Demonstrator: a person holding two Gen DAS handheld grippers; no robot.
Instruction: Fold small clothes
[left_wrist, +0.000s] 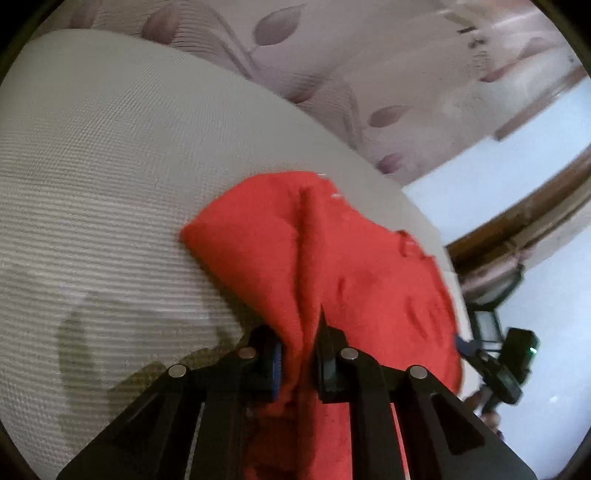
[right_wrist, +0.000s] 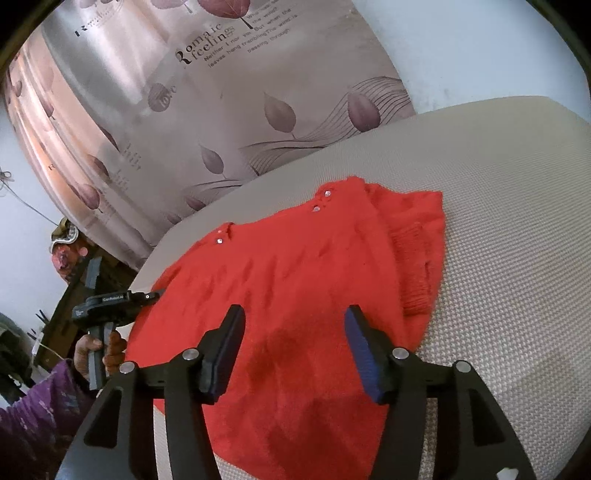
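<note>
1. The red sweater (right_wrist: 295, 280) is lying on the beige cushion (right_wrist: 517, 240); the left gripper (left_wrist: 301, 363) is clamping its fingers on a bunched edge, likely to carry a fold.
2. The right gripper (right_wrist: 293, 350) is hovering over it, fingers apart, seemingly ready to pin or grab.

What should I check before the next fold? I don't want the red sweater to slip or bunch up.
1. Left gripper pinching the red sweater: ok, fabric is clamped between its fingers.
2. Right gripper free to grasp: ok, open above the sweater, holding nothing.
3. Sweater supported on the grey cushion: ok for most of it; the left edge is lifted.
4. Fabric flat: not ok, a ridge runs up from the left gripper's pinch.
5. Sleeve tucked in: ok, it looks folded over the body on the far side.
6. Layers caught in the pinch: cannot tell.
</note>
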